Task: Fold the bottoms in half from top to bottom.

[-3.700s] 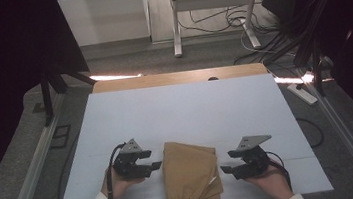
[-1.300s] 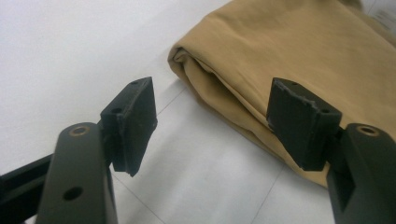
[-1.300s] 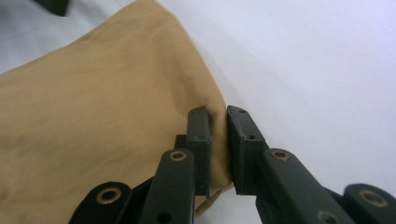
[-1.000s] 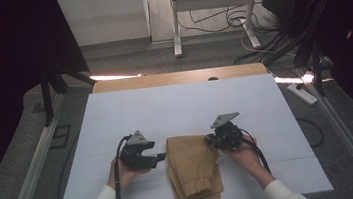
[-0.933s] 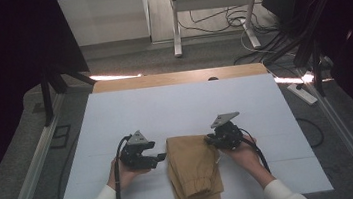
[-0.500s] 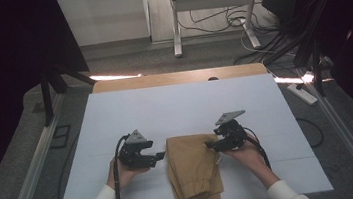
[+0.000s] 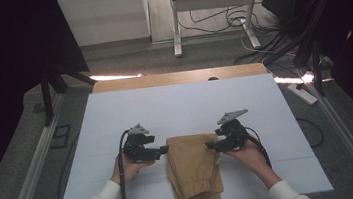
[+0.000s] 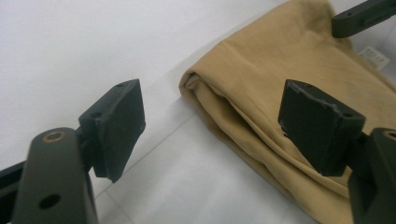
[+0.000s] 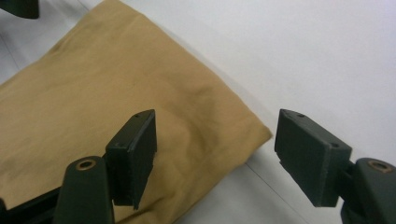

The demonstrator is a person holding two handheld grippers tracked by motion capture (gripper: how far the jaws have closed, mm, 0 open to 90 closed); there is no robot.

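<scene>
A folded tan cloth [image 7: 192, 168] with an elastic cuff at its near end lies on the white table top [image 7: 180, 104], near the front edge. My left gripper [image 7: 162, 151] sits at the cloth's far left corner and my right gripper [image 7: 210, 146] at its far right corner. In the left gripper view my left gripper [image 8: 217, 123] is open, its jaws just widened, with the folded corner [image 8: 261, 79] lying between the pads untouched. In the right gripper view my right gripper [image 9: 224, 151] has also just opened. The cloth corner [image 9: 116, 88] rests under its gap, free of both pads.
A wooden strip [image 7: 177, 78] edges the table's far side. Metal rails [image 7: 31, 171] run along both sides. On the floor at the right lie a power strip [image 7: 304, 94] and cables. A white stand [image 7: 209, 5] is behind the table.
The cloth lay slanted between the grippers at first; it now lies straight and more compact. Both grippers moved up to its far corners. The right jaws opened and drew slightly right.
</scene>
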